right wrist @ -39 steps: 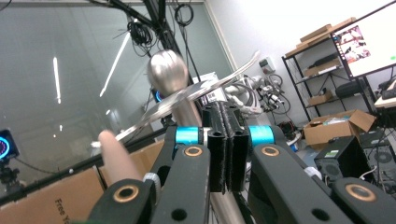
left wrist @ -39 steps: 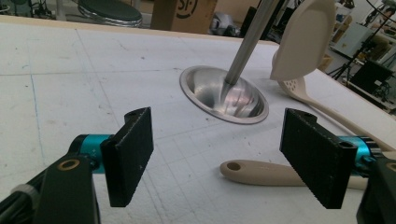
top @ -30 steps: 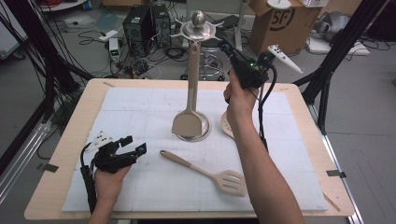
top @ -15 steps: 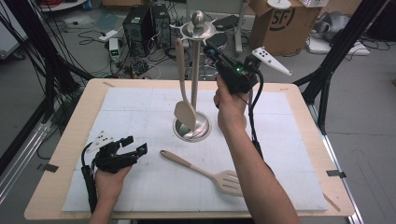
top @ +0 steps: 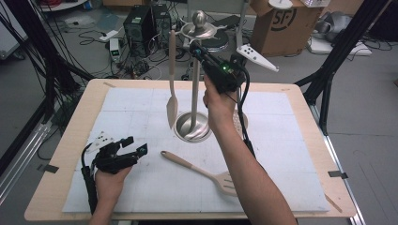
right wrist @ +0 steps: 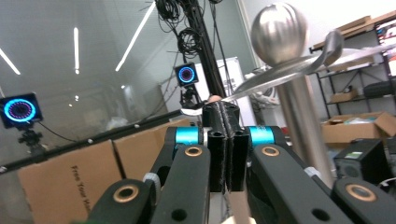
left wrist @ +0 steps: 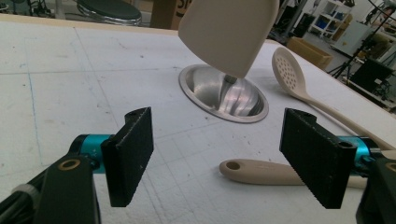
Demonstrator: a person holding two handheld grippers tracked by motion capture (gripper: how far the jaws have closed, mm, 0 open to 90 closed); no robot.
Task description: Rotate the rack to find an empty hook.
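While the right gripper (top: 195, 48) has its jaws pinched tight together, there's a beige spatula (top: 172, 79) clamped in them by the top of its handle. In the right gripper view the two black pads (right wrist: 227, 140) look pressed nearly flush, with a sliver of beige handle showing below them. The spatula hangs straight down from the grip, blade end lowest, dangling in the air just left of the steel stand (top: 196, 89) and above the left rim of its round base (top: 192, 127). It isn't touching the mat, as far as I can tell.

The gripper itself is up high next to the stand's top, where a ball knob (right wrist: 279, 29) sits over a thin curved hook arm (right wrist: 289, 63). That arm runs right behind the jaw tips in the right gripper view; can't tell if the handle is touching it or not.

Over on the other side, the left gripper (top: 133, 147) is just resting low on the white mat (top: 291, 159) with its jaws spread wide, nothing between them. Its own view looks through the gap at the stand's base and the hanging blade (left wrist: 229, 35).

Other stuff on the mat: a slotted turner (top: 202, 168) lying near the front, and a perforated spoon (left wrist: 299, 79) lying just right of the base.
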